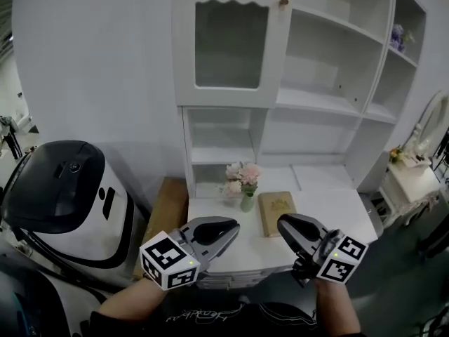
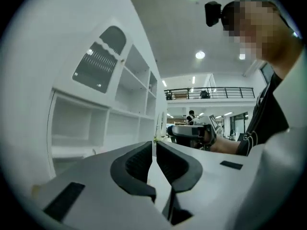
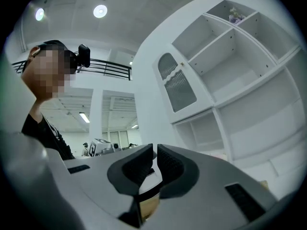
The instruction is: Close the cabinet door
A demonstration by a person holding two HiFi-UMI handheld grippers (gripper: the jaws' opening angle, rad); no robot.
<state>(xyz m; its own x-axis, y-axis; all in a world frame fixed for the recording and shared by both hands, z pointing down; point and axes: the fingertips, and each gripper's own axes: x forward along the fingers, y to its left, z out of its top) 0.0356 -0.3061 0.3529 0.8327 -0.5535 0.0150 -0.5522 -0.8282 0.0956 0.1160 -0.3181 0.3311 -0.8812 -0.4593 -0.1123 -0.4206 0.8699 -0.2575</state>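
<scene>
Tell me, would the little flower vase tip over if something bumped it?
Probably: the vase looks small and narrow, while its flowers spread wider above, so it seems top-heavy. Its pale green body could be glass or ceramic, so it may break if it falls.

The cabinet [image 1: 317,102] is white, its door [image 1: 231,44] set with grey frosted glass. Pink and white flowers [image 1: 240,176] sit in a green vase [image 1: 247,203]; the book [image 1: 276,213] is tan; the machine [image 1: 66,195] black and white.

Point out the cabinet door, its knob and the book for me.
cabinet door [image 1: 231,44], head view, middle of its glass pane.
knob [image 1: 283,2], head view, its round front.
book [image 1: 276,213], head view, middle of its cover.
</scene>
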